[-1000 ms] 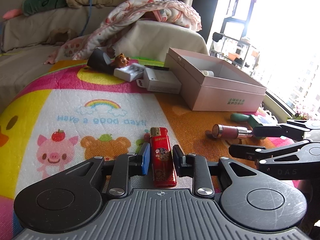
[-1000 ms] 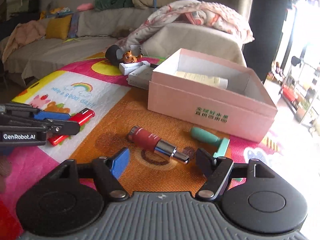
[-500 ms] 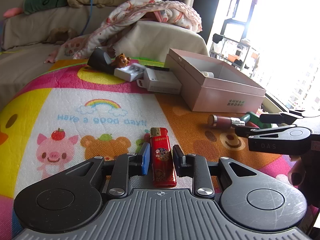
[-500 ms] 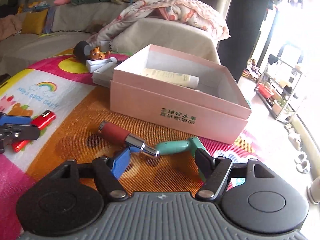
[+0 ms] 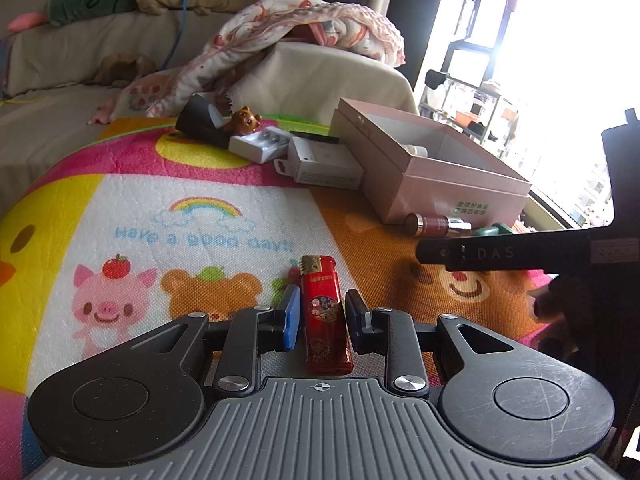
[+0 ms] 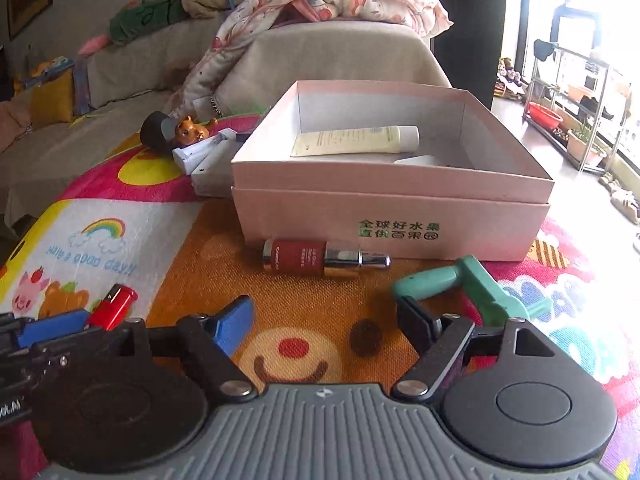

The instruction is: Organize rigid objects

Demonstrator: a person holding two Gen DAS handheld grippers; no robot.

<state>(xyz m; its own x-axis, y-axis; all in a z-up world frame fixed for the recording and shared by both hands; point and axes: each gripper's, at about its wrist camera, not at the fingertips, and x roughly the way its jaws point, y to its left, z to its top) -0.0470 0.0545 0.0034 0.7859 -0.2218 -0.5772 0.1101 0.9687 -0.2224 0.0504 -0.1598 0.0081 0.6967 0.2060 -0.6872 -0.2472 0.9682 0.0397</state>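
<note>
A red lighter [image 5: 325,312] lies on the colourful play mat [image 5: 160,208], and my left gripper [image 5: 320,314] is shut on it. That grip also shows at the lower left of the right wrist view, on the same lighter [image 6: 114,306]. My right gripper [image 6: 326,320] hovers low over the mat with its jaws opening and nothing between them. Ahead of it a dark red bottle [image 6: 312,258] with a silver cap lies against the front of the open pink box [image 6: 392,200]. A teal tool [image 6: 472,284] lies by the right finger. A cream tube [image 6: 356,140] rests inside the box.
White boxes [image 5: 324,162], a small bear figurine [image 5: 245,119] and a black object [image 5: 196,120] sit at the mat's far edge. Behind them stands a sofa with a crumpled blanket [image 5: 304,28]. A shelf rack [image 6: 576,108] stands by the window at right.
My right gripper has swung round toward the pink box and its jaws have widened. The red bottle now lies against the box front. The left gripper and lighter have not moved.
</note>
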